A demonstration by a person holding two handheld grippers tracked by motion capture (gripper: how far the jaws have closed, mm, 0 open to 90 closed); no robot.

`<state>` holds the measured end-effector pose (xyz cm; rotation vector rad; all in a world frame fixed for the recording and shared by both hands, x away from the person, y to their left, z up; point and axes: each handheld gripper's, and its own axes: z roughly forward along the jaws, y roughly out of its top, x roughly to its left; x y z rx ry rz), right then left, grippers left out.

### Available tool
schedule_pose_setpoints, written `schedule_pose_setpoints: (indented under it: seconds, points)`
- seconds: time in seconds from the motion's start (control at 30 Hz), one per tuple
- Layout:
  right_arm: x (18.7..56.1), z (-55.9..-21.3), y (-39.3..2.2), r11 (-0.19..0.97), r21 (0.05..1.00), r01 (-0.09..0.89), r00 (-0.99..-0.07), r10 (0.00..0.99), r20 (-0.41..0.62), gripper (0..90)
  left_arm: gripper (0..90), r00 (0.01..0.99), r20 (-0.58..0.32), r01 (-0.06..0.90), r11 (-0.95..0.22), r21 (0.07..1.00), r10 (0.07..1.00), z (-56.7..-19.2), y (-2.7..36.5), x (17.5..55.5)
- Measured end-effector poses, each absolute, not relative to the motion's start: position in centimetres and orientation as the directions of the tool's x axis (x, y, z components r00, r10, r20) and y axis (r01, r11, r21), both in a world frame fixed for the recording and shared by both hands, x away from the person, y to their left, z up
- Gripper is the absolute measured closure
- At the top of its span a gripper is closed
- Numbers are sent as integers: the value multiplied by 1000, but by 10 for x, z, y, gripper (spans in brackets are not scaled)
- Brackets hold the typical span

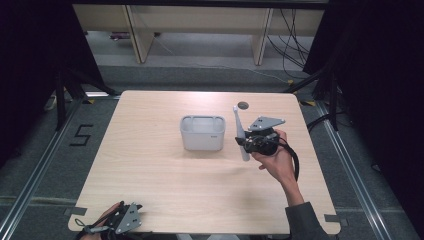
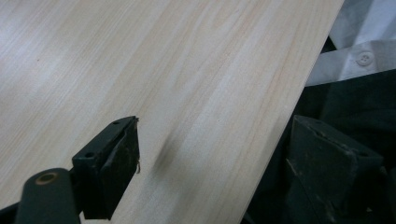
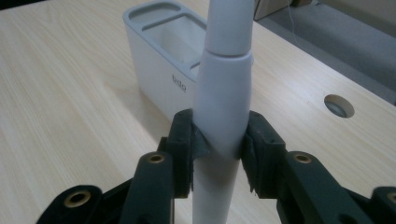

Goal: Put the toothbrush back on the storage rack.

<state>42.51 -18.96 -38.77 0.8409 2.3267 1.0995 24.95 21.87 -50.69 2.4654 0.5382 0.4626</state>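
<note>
R tool (image 1: 248,142) is clamped on a white & grey toothbrush-like wand (image 1: 240,133); in the right gripper view both pads (image 3: 189,149) press the wand's (image 3: 223,107) thick white body from either side, w/ the grey upper section rising straight up out of the grip & the lower end dropping below the jaws. In the high view the wand runs roughly upright thru the tool, tip pointing away from the person, lower end just over the counter (image 1: 165,185). The person's right hand (image 1: 277,161) wraps the tool body from behind.

Just beside the R tool, on its left, sits a white organiser caddy (image 1: 202,133) w/ grey rim & separate compartments; in the right gripper view the caddy (image 3: 161,70) is ahead-left of the jaws, near but apart from the wand. A round cable hole (image 1: 243,105) in the counter lies just beyond the wand's tip.

L tool (image 1: 122,220) rests at the near counter edge, well apart from the wand & caddy, left hand (image 1: 107,216) on it. Its jaws stand wide apart w/ nothing btwn them: one pad (image 2: 116,163) over the wood, the other past the counter edge.
</note>
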Motion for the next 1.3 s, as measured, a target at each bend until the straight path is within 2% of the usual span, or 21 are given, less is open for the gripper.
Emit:
schedule_pose_setpoints:
  seconds: [0.37,0.77,1.3]
  points:
    - [433,-379,-185,417,834,361,-713,700,-41,667,163,858,205,274,-757,593,471,-507,219,249]
    - [445,-365,-179,353,873,338,-685,728,-29,667,162,860,199,277,-757,592,470,-508,218,249]
    - [462,-344,-171,326,886,331,-672,741,-22,666,162,860,201,274,-756,594,469,-508,218,249]
